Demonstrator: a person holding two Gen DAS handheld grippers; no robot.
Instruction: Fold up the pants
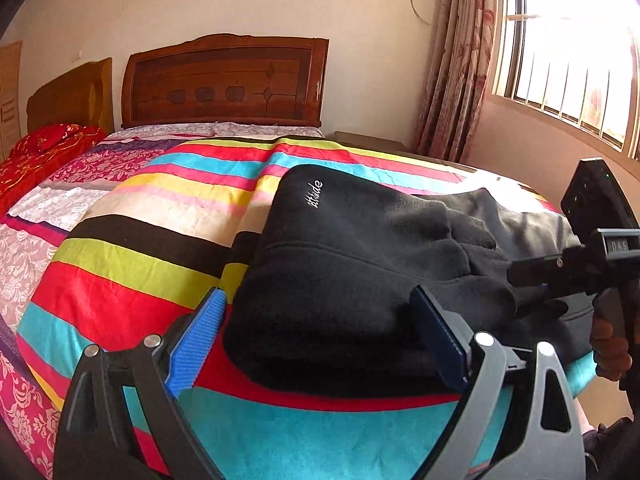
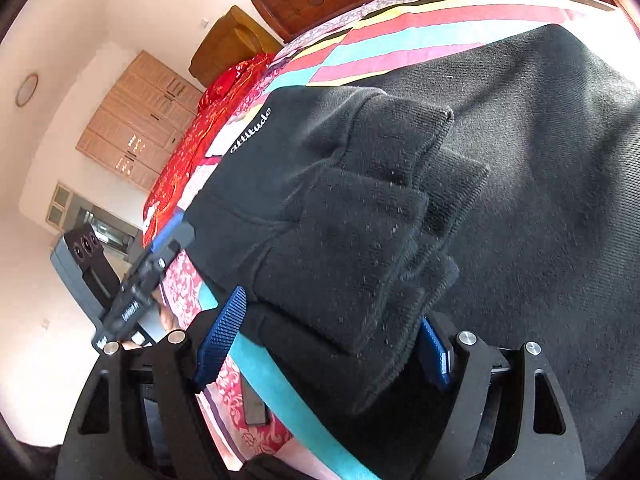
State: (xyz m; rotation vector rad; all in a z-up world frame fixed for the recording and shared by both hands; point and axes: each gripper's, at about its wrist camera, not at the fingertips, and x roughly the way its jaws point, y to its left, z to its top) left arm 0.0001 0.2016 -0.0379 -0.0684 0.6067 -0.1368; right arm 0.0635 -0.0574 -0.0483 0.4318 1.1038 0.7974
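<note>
Black fleece pants (image 1: 352,264) with white lettering lie folded in layers on a striped blanket (image 1: 160,208) on the bed. My left gripper (image 1: 320,344) is open, its blue pads on either side of the near edge of the folded pants. In the right wrist view the pants (image 2: 360,220) fill the middle. My right gripper (image 2: 328,340) is open, with a thick folded edge of the pants between its blue pads. The right gripper also shows in the left wrist view (image 1: 536,276) at the pants' right side. The left gripper shows in the right wrist view (image 2: 160,248) at the left.
A wooden headboard (image 1: 224,80) stands at the back, with a brown pillow (image 1: 72,96) and red bedding (image 1: 40,156) at the left. A window (image 1: 572,60) and curtain (image 1: 456,64) are on the right. Wooden cabinets (image 2: 136,120) are on the far wall.
</note>
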